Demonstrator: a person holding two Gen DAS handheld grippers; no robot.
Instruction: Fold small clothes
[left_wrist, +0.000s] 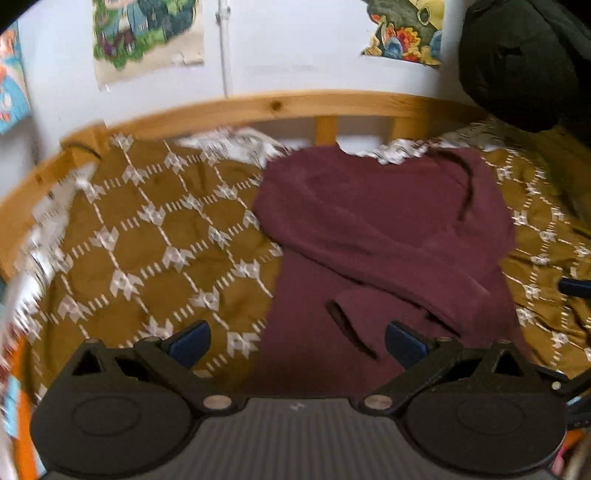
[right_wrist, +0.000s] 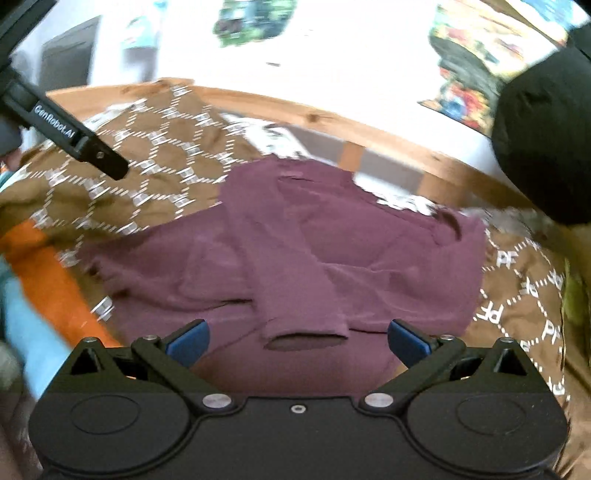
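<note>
A maroon long-sleeved top (right_wrist: 295, 243) lies spread on a mustard bedspread (left_wrist: 155, 236) patterned with white diamonds, one sleeve (right_wrist: 291, 273) folded diagonally across its body. The right wrist view shows what the left does not: the sleeve's open cuff (right_wrist: 304, 338) lying directly between the spread blue fingertips (right_wrist: 188, 341) of the right gripper (right_wrist: 297, 341), whose jaws stand wide apart and hold nothing, and the black arm of the left gripper (right_wrist: 79, 142) hanging over the bedspread to the left of the top. The left wrist view shows the left gripper (left_wrist: 297, 343) with jaws equally wide and empty, poised at the top's near left edge, its left fingertip over the bedspread and its right over the maroon cloth (left_wrist: 369, 229); the cuff (left_wrist: 349, 325) lies just ahead of it. Beyond the top runs a wooden bed rail (left_wrist: 273, 107) against a white wall (left_wrist: 295, 55) hung with colourful pictures (left_wrist: 147, 37). A dark, rounded black object (left_wrist: 517, 62) sits to the right of the top, near the rail. Orange and light blue fabric (right_wrist: 40, 273) shows at the bedspread's left edge in the right view, blurred.
</note>
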